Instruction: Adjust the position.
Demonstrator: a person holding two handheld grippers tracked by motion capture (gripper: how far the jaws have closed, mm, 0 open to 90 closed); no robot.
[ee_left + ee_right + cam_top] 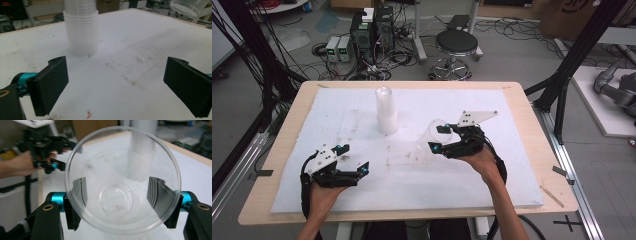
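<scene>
Cluttered floor lies beyond the far edge of the table [532,150]: a black round stool [456,44], computer towers [372,30] and loose cables. A white foam sheet [362,195] covers most of the wooden tabletop and carries faint brown stains near its middle.

Taking the stack of clear cups [386,111] as the landmark, it stands mouth-down on the sheet toward the far side, slightly left of centre. From the left gripper view the same stack of clear cups [81,30] rises straight ahead of the jaws, with its ribbed rims layered one over another.

Near and to the left of the stack, the left gripper [353,160] hovers low over the sheet, held in the person's left hand [324,192]. Its jaws stand wide apart with only bare, stained foam between them, released and holding nothing; the left gripper [115,82] shows this plainly in its own view.

Near and to the right of the stack, the right gripper [438,138] is lifted off the sheet in the person's right hand [484,162]. Its jaws are closed against opposite sides of a single clear cup [432,137], which is tilted and held in the air, apart from the stack. In the right gripper view the single clear cup [122,180] opens toward the camera, and the black pads press its lower wall on both sides.
</scene>
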